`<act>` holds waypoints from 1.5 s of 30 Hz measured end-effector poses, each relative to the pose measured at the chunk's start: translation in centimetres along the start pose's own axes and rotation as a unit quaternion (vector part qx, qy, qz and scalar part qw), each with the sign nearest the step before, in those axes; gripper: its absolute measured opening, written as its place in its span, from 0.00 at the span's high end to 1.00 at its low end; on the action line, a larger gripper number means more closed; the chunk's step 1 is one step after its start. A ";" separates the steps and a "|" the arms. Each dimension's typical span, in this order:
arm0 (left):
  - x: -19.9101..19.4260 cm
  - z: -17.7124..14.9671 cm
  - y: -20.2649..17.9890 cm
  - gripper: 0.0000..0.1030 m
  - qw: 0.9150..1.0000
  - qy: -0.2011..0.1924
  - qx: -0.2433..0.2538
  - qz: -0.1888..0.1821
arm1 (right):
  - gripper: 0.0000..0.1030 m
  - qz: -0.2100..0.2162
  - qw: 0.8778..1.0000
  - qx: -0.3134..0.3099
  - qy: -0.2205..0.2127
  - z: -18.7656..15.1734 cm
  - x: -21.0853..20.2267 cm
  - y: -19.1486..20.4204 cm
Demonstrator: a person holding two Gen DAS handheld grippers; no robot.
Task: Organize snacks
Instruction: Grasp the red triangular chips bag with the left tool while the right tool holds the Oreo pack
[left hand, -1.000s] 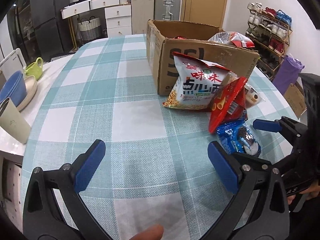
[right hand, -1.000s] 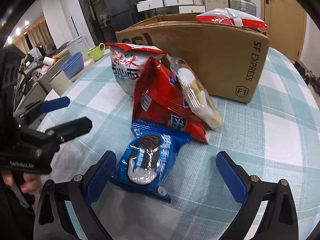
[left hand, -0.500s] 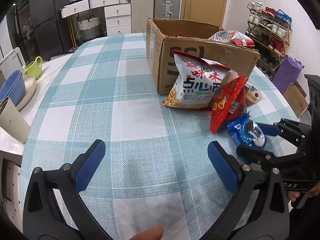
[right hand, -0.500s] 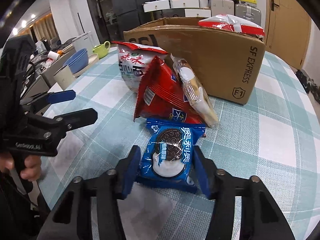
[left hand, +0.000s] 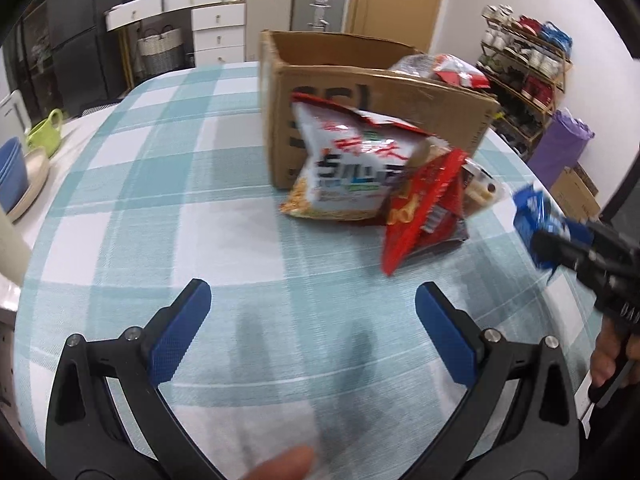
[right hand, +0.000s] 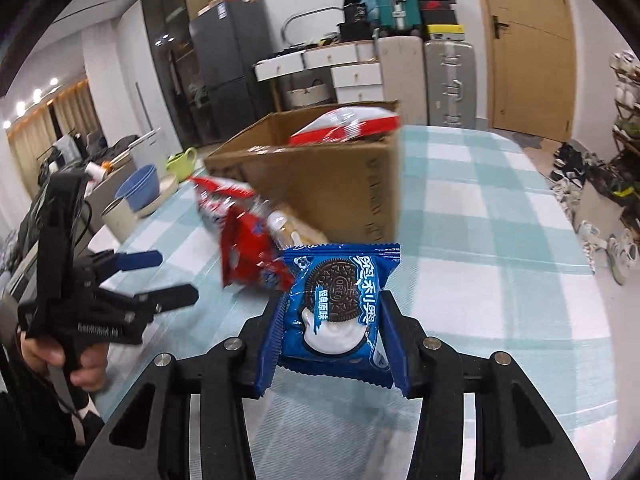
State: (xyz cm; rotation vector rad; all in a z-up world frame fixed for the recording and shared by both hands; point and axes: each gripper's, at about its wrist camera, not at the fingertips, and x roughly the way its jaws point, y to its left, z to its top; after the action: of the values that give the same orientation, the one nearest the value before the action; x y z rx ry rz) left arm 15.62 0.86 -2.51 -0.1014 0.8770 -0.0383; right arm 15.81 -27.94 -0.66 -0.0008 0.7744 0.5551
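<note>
My right gripper (right hand: 334, 332) is shut on a blue Oreo packet (right hand: 340, 308) and holds it above the table; the packet also shows at the right of the left wrist view (left hand: 538, 216). My left gripper (left hand: 312, 320) is open and empty over the checked tablecloth. A white chip bag (left hand: 352, 164), a red snack bag (left hand: 424, 208) and a clear pastry pack (left hand: 480, 188) lean against the open cardboard box (left hand: 360, 92). The box (right hand: 340, 184) holds a red-and-white packet (right hand: 348, 124).
A green cup (left hand: 46, 130), blue bowls (left hand: 12, 168) and a beige cup (right hand: 118, 216) stand at the table's left edge. A shoe rack (left hand: 528, 68) and a purple bag (left hand: 568, 148) stand beyond the table's right side.
My right gripper closed on the Oreo packet and lifted it off the table. My left gripper stayed open and shifted slightly nearer the snacks.
</note>
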 end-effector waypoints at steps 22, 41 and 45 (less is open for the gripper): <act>3.3 4.5 -8.3 0.23 0.995 -0.008 0.070 -0.064 | 0.55 -0.004 1.000 0.010 0.000 0.9 -0.1 -2.6; 7.9 6.8 -9.4 0.30 0.996 0.034 0.022 -0.084 | 0.55 -0.003 1.000 0.008 0.002 0.7 0.1 -2.4; 8.4 7.1 -9.3 0.48 0.996 0.033 0.018 -0.079 | 0.56 -0.004 1.000 0.010 0.001 0.8 0.1 -2.6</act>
State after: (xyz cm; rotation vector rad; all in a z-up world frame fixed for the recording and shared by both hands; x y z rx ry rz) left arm 26.52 -8.46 -3.51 -0.1357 0.9319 -0.2057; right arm 17.59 -29.97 -0.65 0.0135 0.7804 0.5404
